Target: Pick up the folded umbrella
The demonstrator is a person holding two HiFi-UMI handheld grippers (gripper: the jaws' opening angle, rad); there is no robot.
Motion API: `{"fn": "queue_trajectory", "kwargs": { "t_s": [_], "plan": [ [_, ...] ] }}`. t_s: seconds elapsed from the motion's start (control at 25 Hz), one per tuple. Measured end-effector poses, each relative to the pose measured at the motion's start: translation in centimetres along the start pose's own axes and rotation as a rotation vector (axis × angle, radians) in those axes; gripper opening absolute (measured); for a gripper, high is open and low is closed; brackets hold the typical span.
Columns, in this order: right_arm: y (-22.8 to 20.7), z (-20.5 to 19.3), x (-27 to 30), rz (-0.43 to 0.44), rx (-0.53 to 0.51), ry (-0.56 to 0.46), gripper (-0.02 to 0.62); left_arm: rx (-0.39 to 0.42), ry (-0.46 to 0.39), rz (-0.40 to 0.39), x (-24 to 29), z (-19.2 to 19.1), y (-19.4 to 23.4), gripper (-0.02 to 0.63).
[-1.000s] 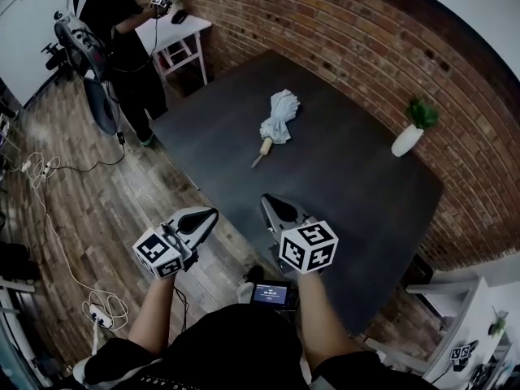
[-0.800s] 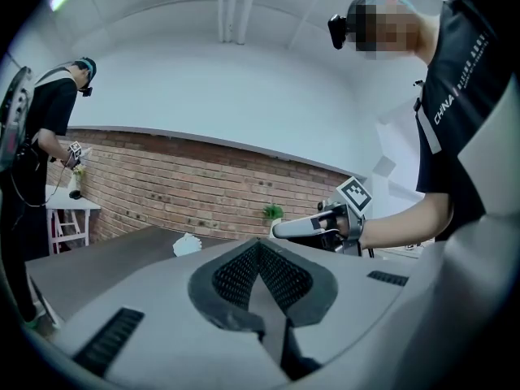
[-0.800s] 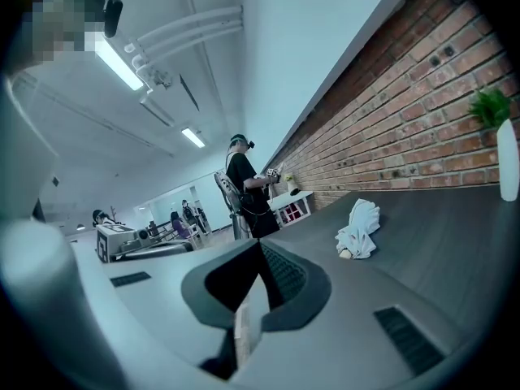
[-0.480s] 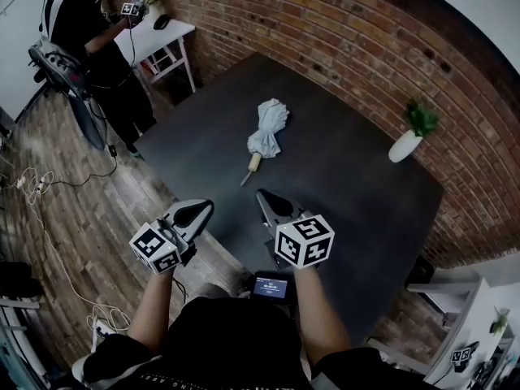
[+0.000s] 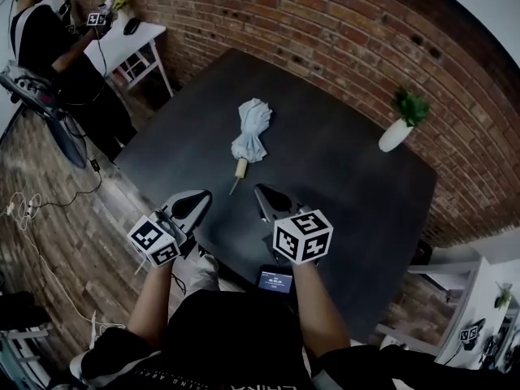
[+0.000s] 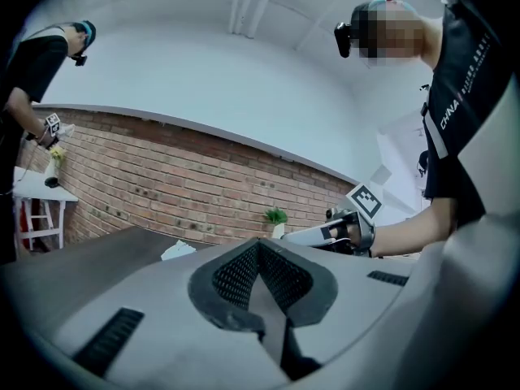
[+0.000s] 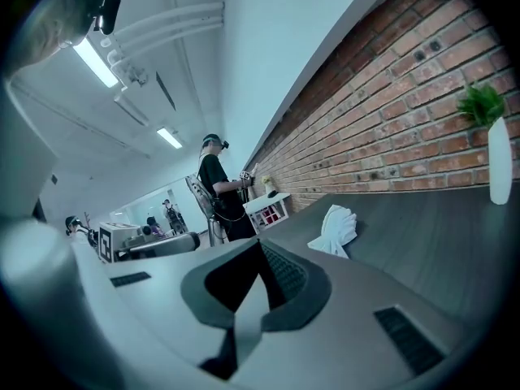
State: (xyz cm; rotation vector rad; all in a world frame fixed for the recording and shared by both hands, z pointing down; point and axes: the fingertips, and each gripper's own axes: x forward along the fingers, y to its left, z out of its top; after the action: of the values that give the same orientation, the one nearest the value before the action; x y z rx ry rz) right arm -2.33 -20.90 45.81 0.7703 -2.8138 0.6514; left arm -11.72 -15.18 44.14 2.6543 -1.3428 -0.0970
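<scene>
The folded light-blue umbrella (image 5: pixel 250 130) lies on the dark grey table (image 5: pixel 341 185), its wooden handle (image 5: pixel 240 168) pointing toward me. My right gripper (image 5: pixel 262 192) is over the table's near part, shut and empty, a short way short of the handle. At the table's near edge, to the left of the handle, my left gripper (image 5: pixel 199 195) is shut with nothing in it. The umbrella (image 7: pixel 337 228) shows ahead and to the right of the shut jaws in the right gripper view. In the left gripper view only a pale bit of the umbrella (image 6: pixel 177 251) peeks over the shut jaws.
A small plant in a white vase (image 5: pixel 396 128) stands at the table's far right by the brick wall (image 5: pixel 309 23). A person (image 5: pixel 49 47) works at a white side table (image 5: pixel 134 35) at the back left. Cables (image 5: pixel 24 210) lie on the wooden floor.
Both grippers have come closer to the table and the umbrella; the handle now lies just ahead of the right one. Both jaws stay shut. The umbrella has not moved on the table.
</scene>
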Motion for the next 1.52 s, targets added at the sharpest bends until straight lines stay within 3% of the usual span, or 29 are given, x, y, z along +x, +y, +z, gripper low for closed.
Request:
{"fn": "queue_trajectory", "kwargs": {
  "t_s": [0.44,0.96,1.2,1.52],
  "plan": [
    [-4.5,3.4,4.4,-0.187,0.042,-0.051,0.009,-0.003,0.043,-0.239,6.3,1.2,7.0,0.002],
    [-5.0,4.4,8.6,-0.387,0.088,-0.116,0.009,0.002,0.120,-0.500,7.4,1.2,12.1,0.002],
    [-4.8,3.6,9.5,-0.436,0.105,-0.132,0.009,-0.010,0.141,-0.538,7.6,-0.1,13.5,0.002],
    [-6.1,3.8,8.7,-0.442,0.111,-0.107,0.009,-0.020,0.153,-0.572,9.0,-0.6,11.7,0.002]
  ]
}}
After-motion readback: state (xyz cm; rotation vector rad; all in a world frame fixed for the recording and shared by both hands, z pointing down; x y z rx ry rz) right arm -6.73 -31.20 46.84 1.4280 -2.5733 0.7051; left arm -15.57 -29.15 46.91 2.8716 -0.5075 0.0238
